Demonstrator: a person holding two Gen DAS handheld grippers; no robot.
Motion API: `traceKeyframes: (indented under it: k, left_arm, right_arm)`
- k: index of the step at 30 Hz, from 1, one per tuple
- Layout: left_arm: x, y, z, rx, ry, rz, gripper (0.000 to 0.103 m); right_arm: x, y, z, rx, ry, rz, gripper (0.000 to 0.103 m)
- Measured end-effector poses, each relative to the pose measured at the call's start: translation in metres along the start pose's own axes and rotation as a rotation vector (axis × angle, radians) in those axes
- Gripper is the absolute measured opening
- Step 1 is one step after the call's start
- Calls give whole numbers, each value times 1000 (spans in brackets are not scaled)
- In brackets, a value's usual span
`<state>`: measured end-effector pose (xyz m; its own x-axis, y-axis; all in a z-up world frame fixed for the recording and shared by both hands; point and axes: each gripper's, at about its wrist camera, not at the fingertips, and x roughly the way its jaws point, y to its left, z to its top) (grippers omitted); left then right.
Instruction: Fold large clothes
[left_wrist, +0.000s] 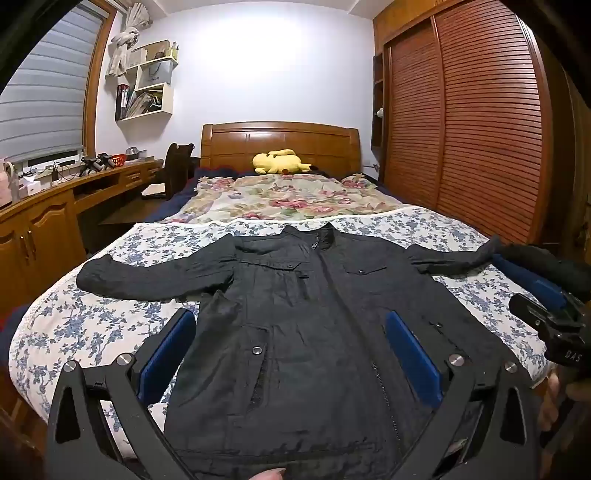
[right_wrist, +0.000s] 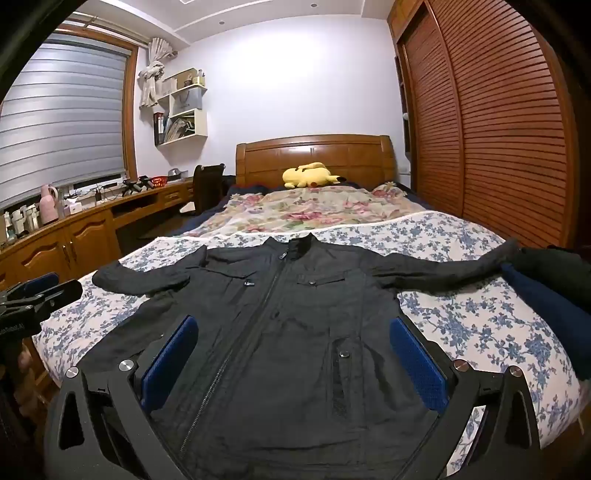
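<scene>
Black zip jacket (left_wrist: 317, 317) lies flat, front up, sleeves spread, on near end of the bed (left_wrist: 110, 325), collar toward far headboard. Left hand-held gripper (left_wrist: 291, 354) and right hand-held gripper (right_wrist: 295, 362) both hover over its hem, jaws wide apart, clamping nothing. Yellow plush toy (left_wrist: 280, 162) at far end.

The jacket (left_wrist: 314, 314) is dark cloth, matt and a bit wrinkly, with small shiny metal snaps. The bed cover (left_wrist: 110, 321) under it is soft cloth with blue flowers. The far headboard (left_wrist: 280, 142) and the wardrobe doors (left_wrist: 480, 122) on the right are smooth, shiny wood. The yellow toy (left_wrist: 280, 162) looks fuzzy.
</scene>
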<state>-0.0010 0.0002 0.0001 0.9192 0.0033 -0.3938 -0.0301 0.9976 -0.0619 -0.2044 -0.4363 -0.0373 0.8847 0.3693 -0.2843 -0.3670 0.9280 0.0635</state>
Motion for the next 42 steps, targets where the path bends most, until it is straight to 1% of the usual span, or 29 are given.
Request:
traceKeyframes:
  k: [8,10,33,42]
  left_arm:
    - [-1,-1,0,11,8,7,103]
    - [0,-1,0,13,10,8,103]
    - [-1,-4,0,19,7,11,103]
    - [-9,-12,11,26,-2,9,103]
  right_arm:
    - [2,-2,0,-2,1,1,103]
    - [-4,2,-1,0,-11,-4,103]
    - [-3,3,0,-5,-7,0,103]
    - [-3,2,-1,-7,-16,1,103]
